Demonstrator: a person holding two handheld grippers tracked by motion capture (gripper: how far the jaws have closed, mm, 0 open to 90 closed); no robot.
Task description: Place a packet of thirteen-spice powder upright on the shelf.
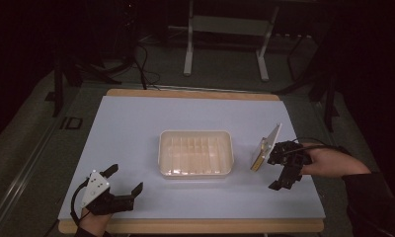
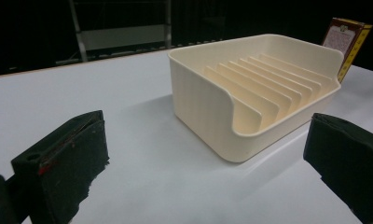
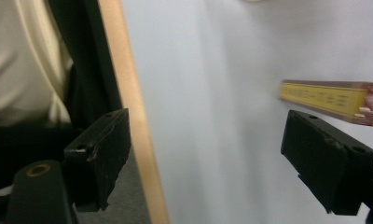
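Left gripper [image 1: 125, 179] sat idle, jaws spread, cream slotted tray [image 1: 195, 170] ahead of it. Right gripper [image 1: 280, 166] also gaped — thin yellow-edged box [image 1: 265, 146] stood tilted just beside one jaw, ungripped. Likely pre-grasp; next: close on box, slot it.

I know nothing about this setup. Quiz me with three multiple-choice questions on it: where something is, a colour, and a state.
1. The box stands where relative to the rack?
A. inside it
B. to its right
C. to its left

2. The rack's colour?
A. cream
B. blue
C. black

3. The left gripper is:
A. shut on the box
B. shut, empty
C. open, empty

Answers: 1 B, the high view shows the box right of the rack, by the right gripper. 2 A, it is cream in both views that show it. 3 C, its fingers stand apart with bare table between.
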